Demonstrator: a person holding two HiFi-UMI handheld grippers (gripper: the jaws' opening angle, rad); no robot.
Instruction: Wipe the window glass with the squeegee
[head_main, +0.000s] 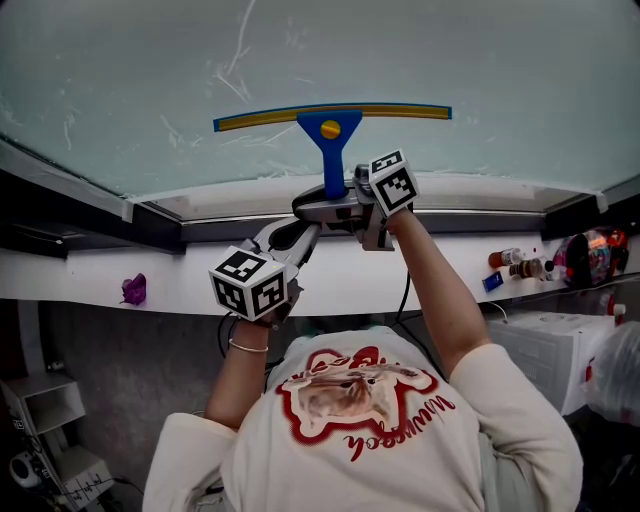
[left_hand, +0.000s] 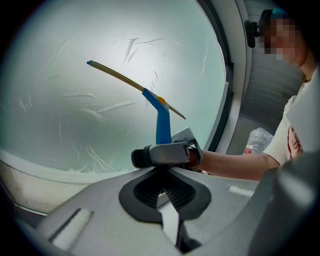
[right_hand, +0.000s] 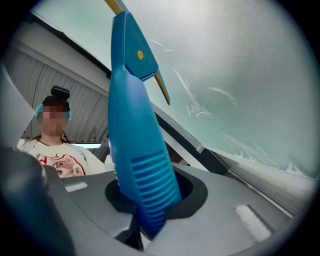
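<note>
The big window glass (head_main: 480, 60) ahead of your fingers is streaky, and the squeegee (head_main: 330, 140) has its long blade lying on it, just past your right fingers. Your right gripper (head_main: 330, 203) is clenched on the bottom of the blue handle, while your left gripper (left_hand: 162, 195), just beside it, has its fingers pressed together on nothing. With one grip so low down, the blade could tip or twist and leave streaks.
</note>
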